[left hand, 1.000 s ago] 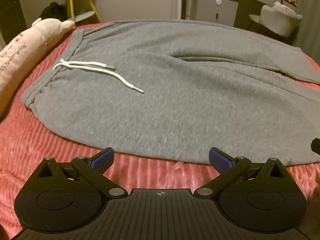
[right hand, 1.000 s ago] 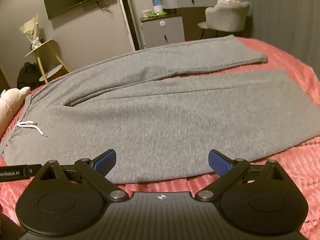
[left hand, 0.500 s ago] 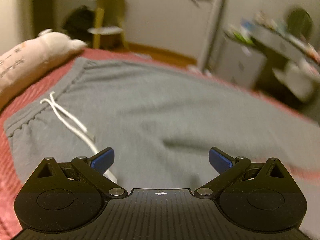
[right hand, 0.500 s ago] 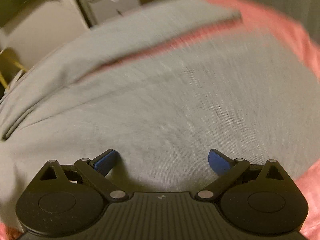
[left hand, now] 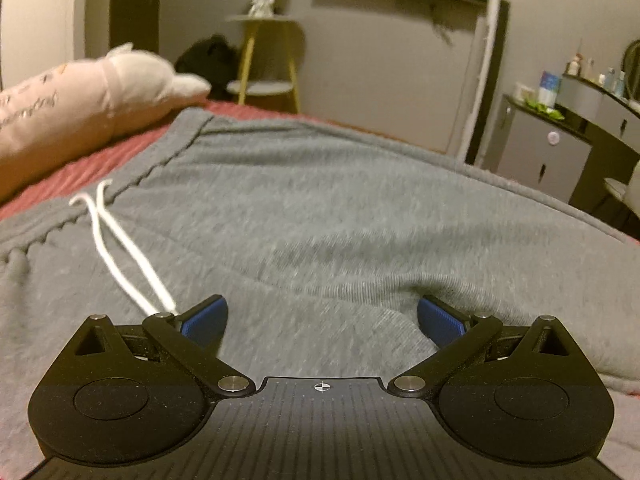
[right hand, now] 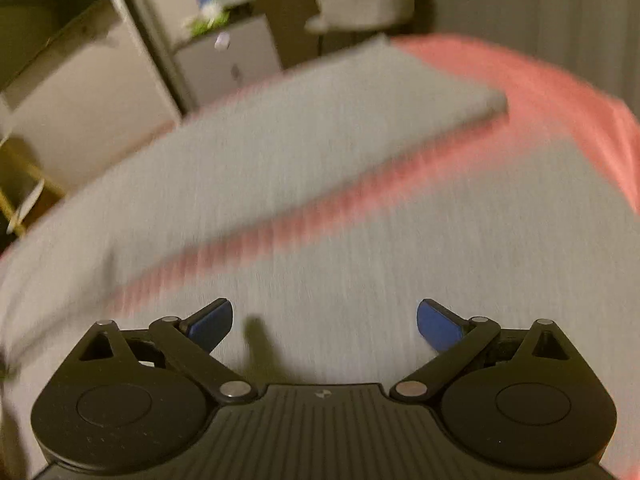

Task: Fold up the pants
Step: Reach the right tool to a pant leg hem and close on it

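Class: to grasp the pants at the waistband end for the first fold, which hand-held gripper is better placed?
Left hand-held gripper: open over the pants near the drawstring. The right hand-held gripper faces the legs.

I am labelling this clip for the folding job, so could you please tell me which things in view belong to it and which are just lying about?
Belong to the job:
grey pants
white drawstring
left gripper, open
right gripper, open

Just lying about:
pink plush pillow
yellow stool
grey cabinet
red bedspread, merely under the pants
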The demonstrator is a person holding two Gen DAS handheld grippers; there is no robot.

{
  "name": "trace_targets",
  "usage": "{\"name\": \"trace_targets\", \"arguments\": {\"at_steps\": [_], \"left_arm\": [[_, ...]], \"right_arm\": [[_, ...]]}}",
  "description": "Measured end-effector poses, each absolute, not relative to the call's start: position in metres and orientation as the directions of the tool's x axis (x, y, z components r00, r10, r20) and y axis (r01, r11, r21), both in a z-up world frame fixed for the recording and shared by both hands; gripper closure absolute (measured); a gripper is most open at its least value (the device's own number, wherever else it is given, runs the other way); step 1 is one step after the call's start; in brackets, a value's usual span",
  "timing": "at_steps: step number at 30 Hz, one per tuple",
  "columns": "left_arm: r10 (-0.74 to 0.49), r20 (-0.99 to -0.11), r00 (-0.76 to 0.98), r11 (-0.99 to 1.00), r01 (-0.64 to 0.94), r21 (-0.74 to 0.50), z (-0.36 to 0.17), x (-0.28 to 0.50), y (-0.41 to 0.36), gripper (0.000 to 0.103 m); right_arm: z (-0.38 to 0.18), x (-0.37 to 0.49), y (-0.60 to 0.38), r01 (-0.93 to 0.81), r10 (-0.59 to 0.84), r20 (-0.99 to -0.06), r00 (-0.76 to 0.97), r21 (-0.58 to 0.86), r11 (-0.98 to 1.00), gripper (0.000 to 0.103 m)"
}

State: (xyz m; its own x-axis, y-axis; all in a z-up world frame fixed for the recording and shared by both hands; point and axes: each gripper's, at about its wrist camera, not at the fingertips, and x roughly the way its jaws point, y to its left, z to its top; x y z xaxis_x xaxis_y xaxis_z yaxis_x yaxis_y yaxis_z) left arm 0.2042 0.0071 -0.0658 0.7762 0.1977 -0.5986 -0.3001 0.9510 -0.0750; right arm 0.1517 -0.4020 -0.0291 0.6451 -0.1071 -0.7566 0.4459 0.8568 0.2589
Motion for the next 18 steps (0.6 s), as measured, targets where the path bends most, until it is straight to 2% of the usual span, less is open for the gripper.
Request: {"name": "trace_targets", "arguments": {"at_steps": [1, 2, 3, 5, 8, 12, 16, 17, 18], "left_arm": [[0.204, -0.581, 0.788, 0.954, -0.294, -0.063, -0.068, 0.203, 0.005, 0.000], [0.205, -0.569, 0.796, 0.956, -0.289, -0.059, -0.069, 0.204, 0.003, 0.000], [0.204, -0.559, 0.804, 0.957, -0.285, -0.059, -0.070, 0.205, 0.003, 0.000], [0.190, -0.550, 0.813, 0.955, -0.283, -0.087, -0.070, 0.208, 0.005, 0.000], [0.160, -0.555, 0.816, 0.952, -0.276, -0.131, -0.074, 0.210, 0.011, 0.000], [0.153, -0.562, 0.813, 0.950, -0.278, -0.143, -0.078, 0.213, 0.012, 0.000], [0.160, -0.562, 0.812, 0.952, -0.278, -0.131, -0.079, 0.214, 0.010, 0.000], [0.160, -0.563, 0.811, 0.952, -0.278, -0.131, -0.079, 0.213, 0.010, 0.000], [0.158, -0.564, 0.811, 0.951, -0.278, -0.132, -0.079, 0.213, 0.010, 0.000]], "right_arm": [[-0.023, 0.178, -0.410, 0.465, -0.135, -0.741, 0.658, 0.258, 0.847, 0.009], [-0.019, 0.203, -0.417, 0.478, -0.154, -0.728, 0.668, 0.262, 0.838, 0.018], [-0.015, 0.227, -0.423, 0.489, -0.163, -0.720, 0.674, 0.270, 0.829, 0.032], [-0.009, 0.281, -0.439, 0.518, -0.172, -0.711, 0.682, 0.303, 0.800, 0.049], [-0.010, 0.350, -0.460, 0.588, -0.206, -0.713, 0.671, 0.343, 0.732, 0.052], [-0.021, 0.420, -0.470, 0.661, -0.221, -0.760, 0.612, 0.338, 0.669, 0.041], [-0.044, 0.460, -0.465, 0.724, -0.263, -0.828, 0.495, 0.226, 0.652, 0.040], [-0.046, 0.466, -0.463, 0.733, -0.284, -0.828, 0.484, 0.206, 0.648, 0.043], [-0.047, 0.468, -0.461, 0.737, -0.308, -0.824, 0.475, 0.182, 0.651, 0.061]]}}
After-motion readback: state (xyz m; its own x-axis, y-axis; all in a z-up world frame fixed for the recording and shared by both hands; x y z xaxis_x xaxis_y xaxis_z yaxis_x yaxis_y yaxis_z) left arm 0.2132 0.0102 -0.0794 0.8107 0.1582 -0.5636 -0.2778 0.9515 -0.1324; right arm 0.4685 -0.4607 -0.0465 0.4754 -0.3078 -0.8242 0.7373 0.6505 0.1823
